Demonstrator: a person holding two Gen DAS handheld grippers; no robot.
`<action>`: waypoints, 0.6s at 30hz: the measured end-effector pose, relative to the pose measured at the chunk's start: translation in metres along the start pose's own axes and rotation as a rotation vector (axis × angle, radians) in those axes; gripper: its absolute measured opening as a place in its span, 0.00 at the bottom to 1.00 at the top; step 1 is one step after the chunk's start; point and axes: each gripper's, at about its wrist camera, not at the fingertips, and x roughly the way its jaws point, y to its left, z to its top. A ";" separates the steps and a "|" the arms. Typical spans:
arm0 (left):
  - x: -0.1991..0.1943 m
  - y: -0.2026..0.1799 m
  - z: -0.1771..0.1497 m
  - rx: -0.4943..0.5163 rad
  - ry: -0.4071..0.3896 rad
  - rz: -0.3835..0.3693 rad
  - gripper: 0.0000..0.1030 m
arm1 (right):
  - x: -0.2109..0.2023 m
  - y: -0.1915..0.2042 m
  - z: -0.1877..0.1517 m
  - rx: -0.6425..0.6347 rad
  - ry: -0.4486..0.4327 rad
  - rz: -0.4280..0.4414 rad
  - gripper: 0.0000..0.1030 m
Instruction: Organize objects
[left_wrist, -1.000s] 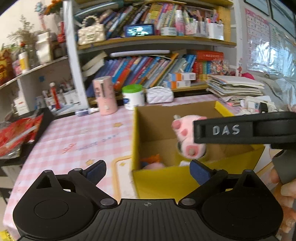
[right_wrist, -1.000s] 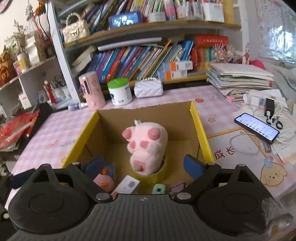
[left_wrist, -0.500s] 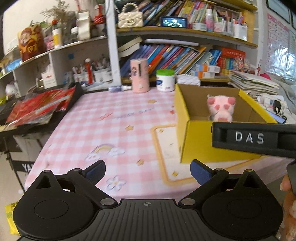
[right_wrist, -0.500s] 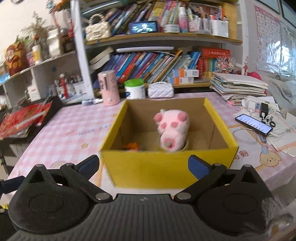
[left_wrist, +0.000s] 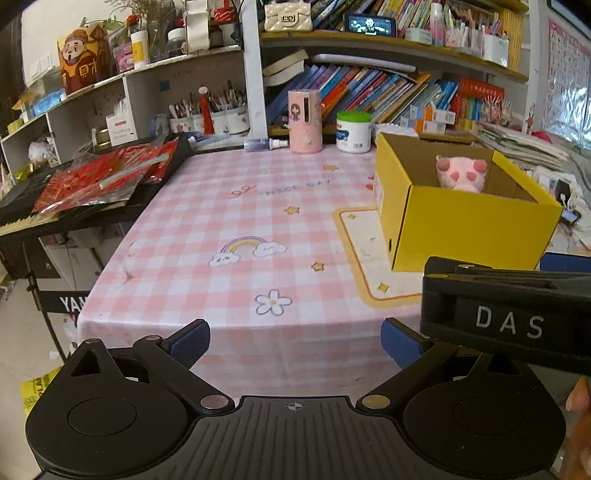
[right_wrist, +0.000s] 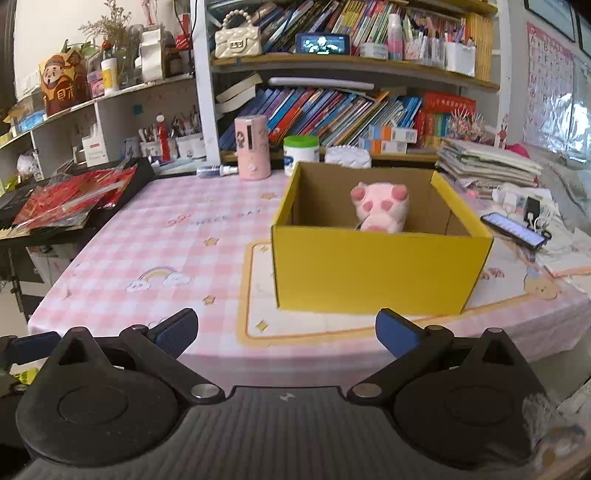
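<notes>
1. Step in hand, as I judge it: the packing looks finished or paused. The pink toy (right_wrist: 380, 208) sits inside the yellow box (right_wrist: 376, 271), and neither gripper carries anything.
2. The box stands ahead of the right gripper (right_wrist: 284, 328), slightly right of its centre line and well beyond the fingertips. From the left gripper (left_wrist: 295, 341) it lies ahead and far to the right.
3. Left jaws are spread wide and empty, hovering off the near edge of the table (left_wrist: 229, 221).
4. Right jaws are equally wide and empty, also short of the table edge, level and facing the box.
5. Next move, if any remains: find a loose item. The cloth ahead of both jaws looks bare, so a reach would go to the far row: the pink cup (right_wrist: 253, 147) or jar (right_wrist: 301, 151), ahead and beyond the box.
</notes>
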 end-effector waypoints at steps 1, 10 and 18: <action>0.001 0.000 0.000 0.001 0.003 0.006 0.97 | 0.000 0.002 -0.001 -0.003 0.003 0.002 1.00; -0.003 -0.003 -0.007 0.006 0.009 0.018 0.97 | 0.000 0.005 -0.009 -0.001 0.037 -0.012 1.00; -0.003 -0.003 -0.007 -0.001 0.027 0.006 0.97 | -0.001 0.004 -0.011 -0.006 0.047 -0.020 1.00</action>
